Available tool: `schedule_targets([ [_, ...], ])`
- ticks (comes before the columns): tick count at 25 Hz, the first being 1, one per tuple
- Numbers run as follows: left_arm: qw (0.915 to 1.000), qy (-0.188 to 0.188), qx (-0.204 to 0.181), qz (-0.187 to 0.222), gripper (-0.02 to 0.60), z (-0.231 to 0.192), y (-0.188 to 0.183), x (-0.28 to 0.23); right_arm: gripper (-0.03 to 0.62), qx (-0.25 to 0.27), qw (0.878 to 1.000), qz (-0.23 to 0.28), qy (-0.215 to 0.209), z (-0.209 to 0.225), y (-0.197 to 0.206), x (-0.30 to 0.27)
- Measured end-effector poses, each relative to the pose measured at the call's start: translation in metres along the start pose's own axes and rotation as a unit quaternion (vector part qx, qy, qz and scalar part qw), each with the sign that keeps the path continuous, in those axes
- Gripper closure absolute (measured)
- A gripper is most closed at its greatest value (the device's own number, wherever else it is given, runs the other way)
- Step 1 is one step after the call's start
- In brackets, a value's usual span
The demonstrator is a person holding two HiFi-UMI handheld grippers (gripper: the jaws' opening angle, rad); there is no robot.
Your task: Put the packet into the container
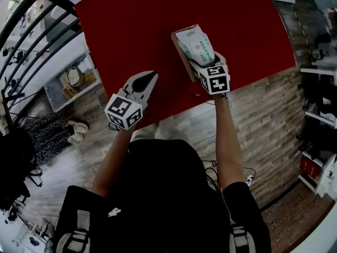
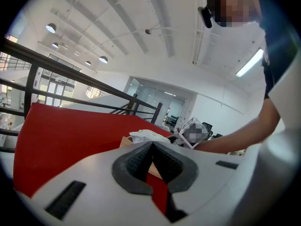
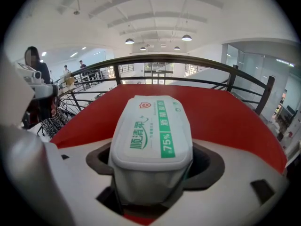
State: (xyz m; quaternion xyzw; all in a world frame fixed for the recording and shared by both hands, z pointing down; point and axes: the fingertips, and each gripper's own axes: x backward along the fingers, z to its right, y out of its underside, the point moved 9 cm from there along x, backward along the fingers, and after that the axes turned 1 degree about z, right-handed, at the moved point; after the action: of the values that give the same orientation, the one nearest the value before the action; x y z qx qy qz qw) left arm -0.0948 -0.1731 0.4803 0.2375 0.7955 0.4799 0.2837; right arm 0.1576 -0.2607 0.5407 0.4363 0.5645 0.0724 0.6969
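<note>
The right gripper (image 3: pixel 153 161) has hold of the packet (image 3: pixel 153 135). Its fingers (image 3: pixel 96 160) stand fairly wide apart and press on the two long sides of the packet's near end. The white packet with green print lies flat between them and points away toward 12 o'clock.

In the head view, the packet lies over the brown container (image 1: pixel 179 51) on the red table (image 1: pixel 131 25), at about 1 o'clock from the middle of the picture. The container's edge shows along the packet's 9 o'clock side and at its far end. Whether the packet rests on the container's bottom cannot be told.

The left gripper (image 1: pixel 143 83) is at about 8 o'clock from the container, well apart from it and over the bare red table. Its fingers (image 2: pixel 134 161) meet at the tips, with only a narrow slit behind them through which the red table shows. It holds nothing and touches nothing.
</note>
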Motion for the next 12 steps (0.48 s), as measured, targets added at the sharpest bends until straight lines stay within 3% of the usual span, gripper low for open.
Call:
schedule_targets([
  [12,1.0,0.007,-0.001,-0.002,0.572,0.0023,0.0023,0.0007,0.202,-0.012,1.0,0.008,-0.008,-0.001,0.0003,-0.0004],
])
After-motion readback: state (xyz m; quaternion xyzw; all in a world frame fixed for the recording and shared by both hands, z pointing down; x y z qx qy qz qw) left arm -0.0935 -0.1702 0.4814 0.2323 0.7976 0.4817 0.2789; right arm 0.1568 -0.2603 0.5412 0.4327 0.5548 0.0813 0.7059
